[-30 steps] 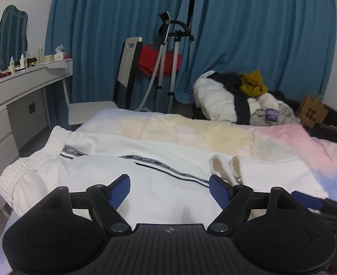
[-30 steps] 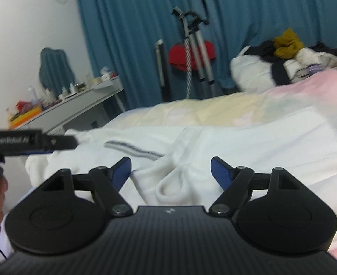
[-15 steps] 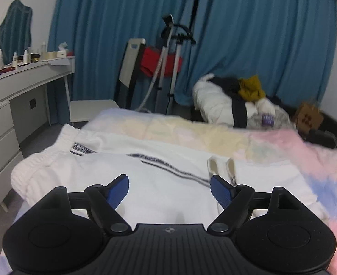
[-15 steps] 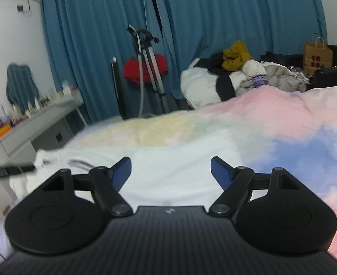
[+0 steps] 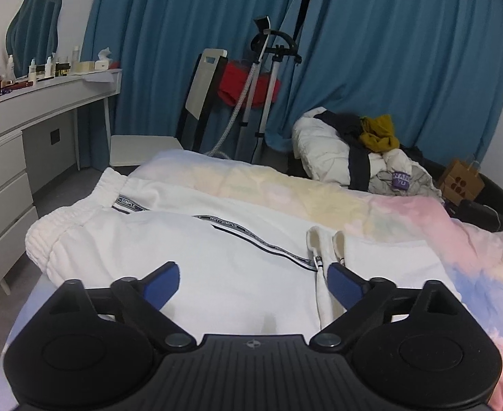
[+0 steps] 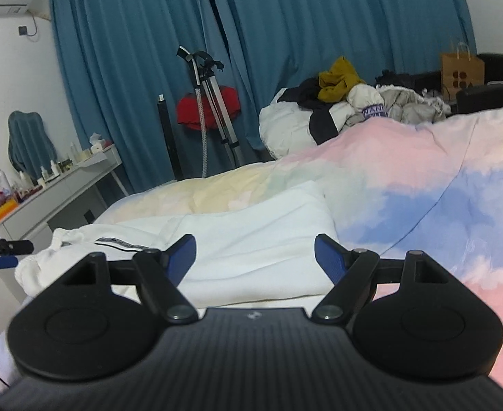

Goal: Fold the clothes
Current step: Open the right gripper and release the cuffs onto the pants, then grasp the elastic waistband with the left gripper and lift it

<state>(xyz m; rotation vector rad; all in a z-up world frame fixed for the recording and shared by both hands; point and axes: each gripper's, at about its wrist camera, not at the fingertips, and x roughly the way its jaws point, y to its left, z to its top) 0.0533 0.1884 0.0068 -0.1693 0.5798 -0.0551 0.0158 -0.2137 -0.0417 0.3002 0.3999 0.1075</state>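
Left wrist view: both grippers hung with fingers spread over white trousers on the bed, holding nothing.

The left gripper [image 5: 253, 282] sat with its blue pads wide apart above the white trousers [image 5: 217, 260], which lay spread across the near part of the pastel bedspread [image 5: 405, 219]; the elastic waistband [image 5: 63, 226] pointed toward the grey dresser [image 5: 18, 144], and two drawcord ends [image 5: 323, 239] rested just beyond the right-hand pad. In the right wrist view the right gripper [image 6: 254, 257] was likewise spread, empty, over the trousers' folded end [image 6: 251, 239], with the left gripper's tip showing at the frame's left edge. Behind the bed stood blue curtains [image 5: 405, 68], a garment steamer [image 5: 268, 78], and a clothes pile [image 5: 361, 150].
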